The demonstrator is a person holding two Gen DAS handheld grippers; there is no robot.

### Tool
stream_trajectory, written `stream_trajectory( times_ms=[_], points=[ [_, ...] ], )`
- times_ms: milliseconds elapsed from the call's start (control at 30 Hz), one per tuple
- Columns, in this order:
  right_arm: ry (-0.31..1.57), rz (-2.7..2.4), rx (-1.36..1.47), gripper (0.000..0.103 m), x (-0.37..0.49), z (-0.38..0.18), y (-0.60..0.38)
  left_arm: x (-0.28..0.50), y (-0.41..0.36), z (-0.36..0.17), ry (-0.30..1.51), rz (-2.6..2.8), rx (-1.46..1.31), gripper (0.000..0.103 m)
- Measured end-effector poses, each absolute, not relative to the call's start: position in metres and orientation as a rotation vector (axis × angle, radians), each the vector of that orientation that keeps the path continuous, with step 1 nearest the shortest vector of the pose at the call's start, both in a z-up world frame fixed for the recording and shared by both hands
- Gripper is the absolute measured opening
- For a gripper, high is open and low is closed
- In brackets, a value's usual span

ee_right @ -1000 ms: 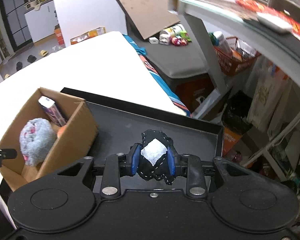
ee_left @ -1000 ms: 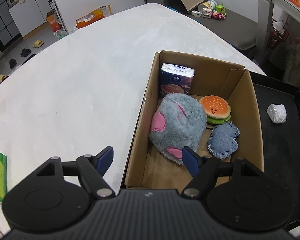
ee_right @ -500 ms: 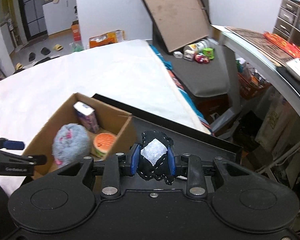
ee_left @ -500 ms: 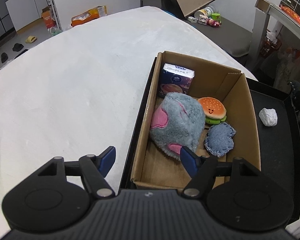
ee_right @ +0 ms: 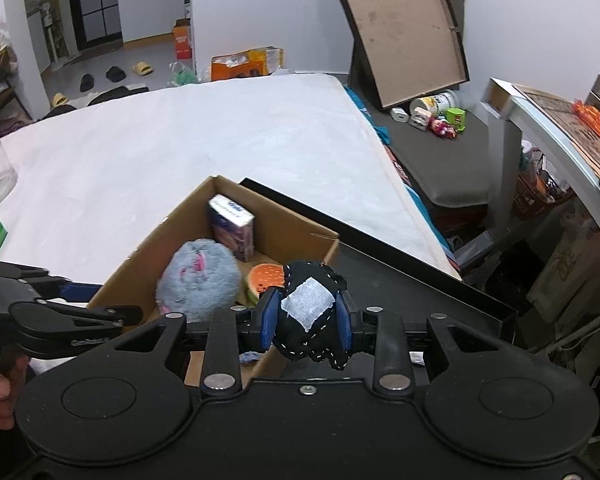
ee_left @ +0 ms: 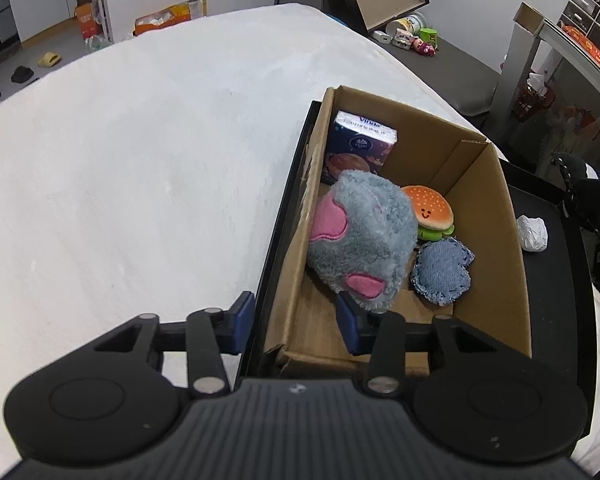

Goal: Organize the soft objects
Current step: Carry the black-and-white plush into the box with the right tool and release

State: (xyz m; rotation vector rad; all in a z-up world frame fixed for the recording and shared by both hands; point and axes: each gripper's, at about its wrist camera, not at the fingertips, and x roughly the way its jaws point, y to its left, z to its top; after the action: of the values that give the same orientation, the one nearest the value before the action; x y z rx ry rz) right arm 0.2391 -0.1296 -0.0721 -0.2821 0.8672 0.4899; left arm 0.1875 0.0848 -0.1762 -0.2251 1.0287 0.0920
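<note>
A: We are logging the open brown cardboard box [ee_left: 496, 216] as our landmark; it is sitting in a shallow black tray [ee_left: 556, 280] on the white-covered table [ee_left: 140, 160].

B: Contents, please.

A: Inside the box we are seeing a fluffy grey plush ball with pink patches [ee_left: 360, 236] against the wall nearest the white table surface, a dark blue tissue pack [ee_left: 360, 148] standing upright in the far corner, a small plush hamburger with a smiling face [ee_left: 430, 212] just beside the grey plush, and a blue denim heart-shaped pad [ee_left: 442, 266] lying on the box floor, touching the hamburger's near side.

B: And outside the box?

A: A crumpled white wad [ee_left: 534, 232] is lying on the tray, just beyond the box wall away from the table surface.

B: Left gripper [ee_left: 296, 324]?

A: Its jaws have just been closing. They are straddling the box's near corner, one blue finger outside the wall, the other inside close under the grey plush. We cannot tell whether the pads are pressing on the cardboard.

B: Right gripper [ee_right: 306, 316]?

A: It is pinching a black stitched fabric pouch with a white patch [ee_right: 310, 308] between its blue fingers, hanging over the box's near wall in the right wrist view.
</note>
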Motion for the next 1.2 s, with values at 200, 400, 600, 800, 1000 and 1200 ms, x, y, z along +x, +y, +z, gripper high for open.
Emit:
stream_trajectory(
  times_ms=[200,400,600,800,1000,1200],
  points=[
    [0.888,0.518,-0.325,0.031,0.230,-0.072,-0.104,0.184,0.091,-0.180,1.018,0.070,-0.249,0.020],
    [0.914,0.583,-0.401,0.032,0.220,-0.076,-0.075,0.182,0.098,-0.180,1.000,0.058,-0.277,0.015],
    [0.966,0.603,-0.465,0.043,0.215,-0.091,-0.055,0.180,0.102,-0.179,0.992,0.045,-0.296,0.015],
    [0.981,0.569,-0.439,0.052,0.215,-0.092,-0.063,0.179,0.102,-0.178,0.994,0.042,-0.294,0.015],
    [0.975,0.537,-0.421,0.055,0.220,-0.090,-0.078,0.179,0.101,-0.177,0.995,0.047,-0.291,0.015],
    [0.972,0.501,-0.398,0.055,0.225,-0.092,-0.095,0.180,0.099,-0.176,1.004,0.057,-0.273,0.016]
  ],
)
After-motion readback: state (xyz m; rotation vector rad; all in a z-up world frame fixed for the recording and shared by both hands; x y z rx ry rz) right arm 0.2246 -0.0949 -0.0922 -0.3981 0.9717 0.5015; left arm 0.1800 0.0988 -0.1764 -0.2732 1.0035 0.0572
